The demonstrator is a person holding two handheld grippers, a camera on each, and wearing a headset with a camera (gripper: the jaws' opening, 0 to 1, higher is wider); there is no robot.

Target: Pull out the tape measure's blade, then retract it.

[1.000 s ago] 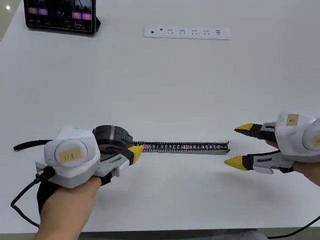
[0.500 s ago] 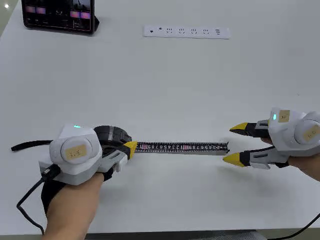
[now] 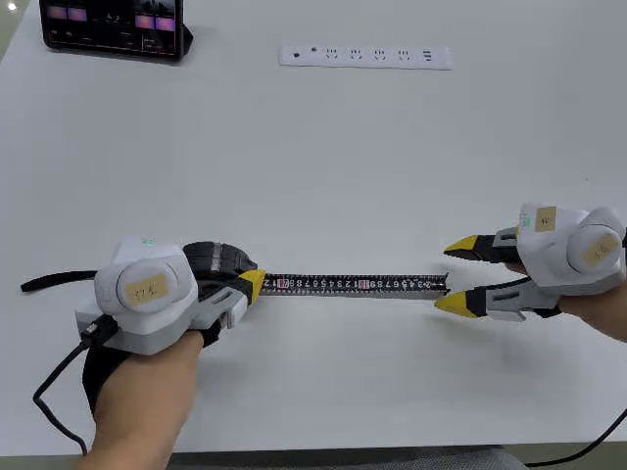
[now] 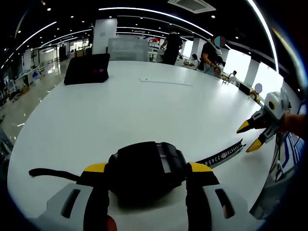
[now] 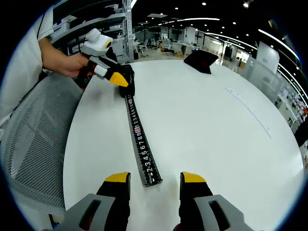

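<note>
**Left gripper** (image 4: 148, 169): closed on the tape measure (image 3: 219, 262). In the left gripper view, the two yellow-tipped jaws press against opposite sides of the black case at the lower centre of the frame. In the head view, the case sits at the lower left on the white table (image 3: 323, 166). It is partly covered by the gripper body and by the hand (image 3: 137, 401) holding it. A black strap (image 3: 54, 283) runs from the case toward the left edge of the frame and lies flat on the table. A black cable (image 3: 65, 363) loops from the gripper body into the lower left corner.

**Blade** (image 3: 358, 286): drawn out of the case and lying along the table, running toward the right of the head view with its printed scale facing up. In the right gripper view, it runs from the lower centre up to the case at the upper left.

**Right gripper** (image 3: 457, 275): open, holding nothing. It is at the right of the head view, with one jaw above and one below the line of the blade. The blade's free end lies at the jaw tips, in the gap between them. In the right gripper view, bare table shows on each side of that end, so neither jaw touches it.

**Other items:** a white power strip (image 3: 364, 57) lies at the upper centre of the head view. A dark tablet (image 3: 110, 24) with a lit screen is propped at the upper left. Both are well apart from the tape measure.
</note>
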